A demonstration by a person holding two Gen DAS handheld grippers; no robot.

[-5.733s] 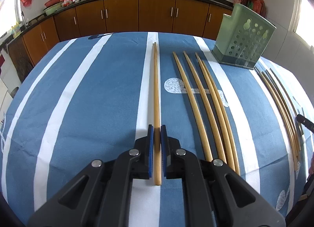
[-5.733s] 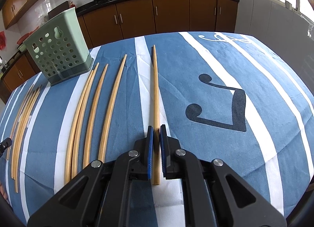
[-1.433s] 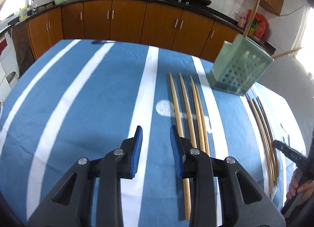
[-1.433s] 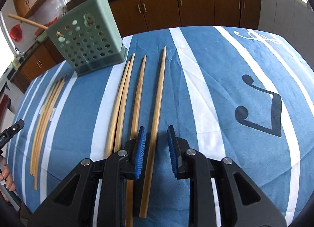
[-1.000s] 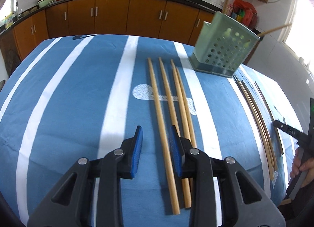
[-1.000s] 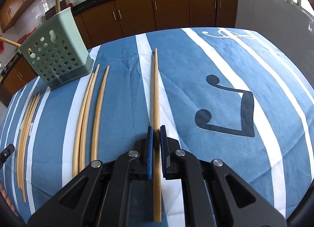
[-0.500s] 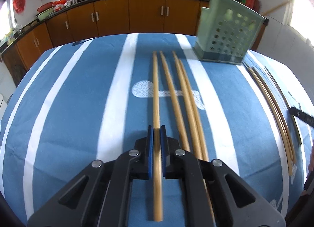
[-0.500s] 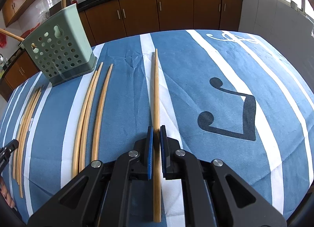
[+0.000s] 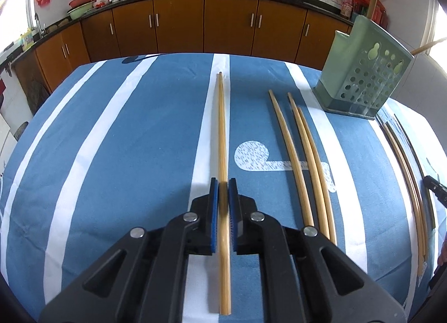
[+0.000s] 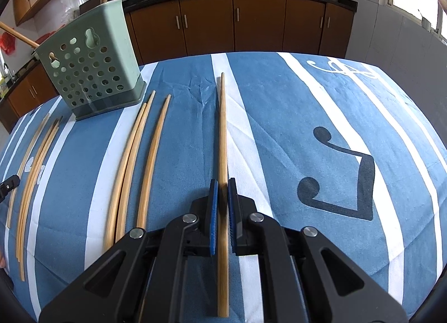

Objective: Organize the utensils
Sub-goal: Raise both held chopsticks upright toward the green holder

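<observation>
My left gripper [image 9: 223, 183] is shut on a long light bamboo chopstick [image 9: 221, 133] that points straight ahead over the table. My right gripper [image 10: 222, 183] is shut on another light bamboo chopstick [image 10: 222, 127]. Three more light chopsticks [image 9: 296, 155] lie on the cloth; they also show in the right wrist view [image 10: 139, 161]. The green perforated utensil holder [image 9: 363, 77] stands at the far side, with two chopsticks sticking out of it; it also shows in the right wrist view [image 10: 89, 69].
A blue cloth with white stripes [image 9: 111, 141] covers the table. Several thinner, darker chopsticks [image 9: 405, 161] lie beyond the holder, also in the right wrist view [image 10: 30, 177]. Brown kitchen cabinets [image 9: 223, 27] run behind the table.
Both grippers put their earlier chopsticks in the holder, came back open, and closed on two more. The held chopsticks have since shifted sideways away from the three left on the cloth.
</observation>
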